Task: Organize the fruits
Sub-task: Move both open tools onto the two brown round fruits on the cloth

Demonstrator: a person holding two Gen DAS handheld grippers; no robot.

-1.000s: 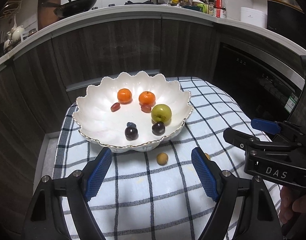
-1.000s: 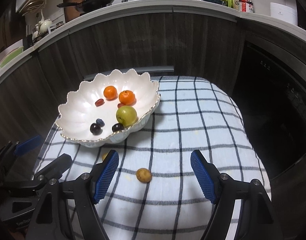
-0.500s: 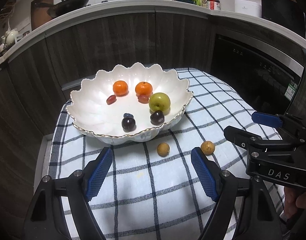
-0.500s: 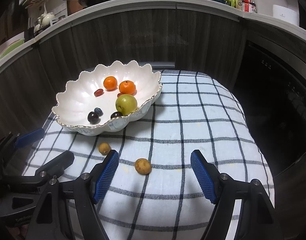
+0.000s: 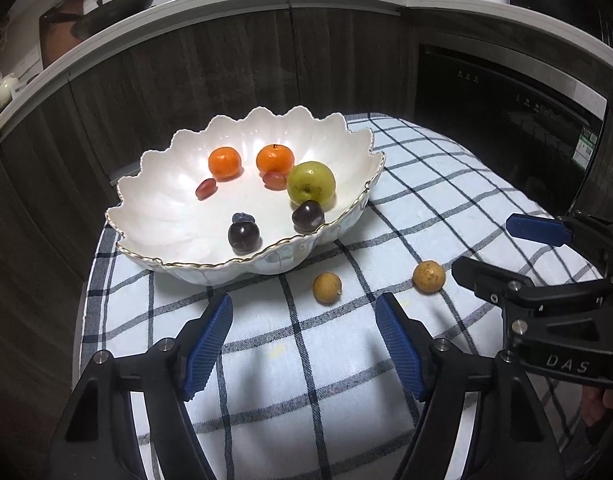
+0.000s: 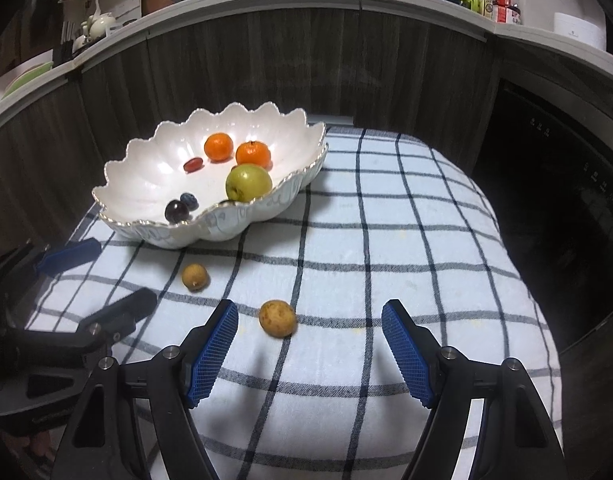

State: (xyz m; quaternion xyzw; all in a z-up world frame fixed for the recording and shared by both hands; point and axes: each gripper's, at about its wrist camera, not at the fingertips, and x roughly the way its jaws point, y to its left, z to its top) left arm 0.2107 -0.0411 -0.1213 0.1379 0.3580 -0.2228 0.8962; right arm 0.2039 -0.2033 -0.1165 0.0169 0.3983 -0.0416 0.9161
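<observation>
A white scalloped bowl (image 5: 154,216) (image 6: 130,172) stands on a checked cloth. It holds two oranges (image 5: 225,163), a green apple (image 5: 311,183) (image 6: 248,182), two dark plums (image 5: 243,236), two red grapes and a blueberry. Two small tan fruits lie on the cloth in front of the bowl: one (image 5: 327,288) (image 6: 194,277) nearer the bowl, one (image 5: 428,276) (image 6: 277,318) further right. My left gripper (image 5: 304,338) is open and empty, just behind the first tan fruit. My right gripper (image 6: 309,344) (image 5: 502,254) is open and empty, with the second tan fruit just ahead between its fingers.
The checked cloth (image 6: 386,240) covers a small table whose edges drop off on all sides. Dark wood cabinets (image 5: 226,72) stand behind it, and a dark appliance front (image 5: 506,120) at the right. The counter above carries a pan and bottles.
Both grippers have drawn back and up from the bowl, so both tan fruits now show in front of the fingers. Nothing was taken hold of; the fruits have not moved.
</observation>
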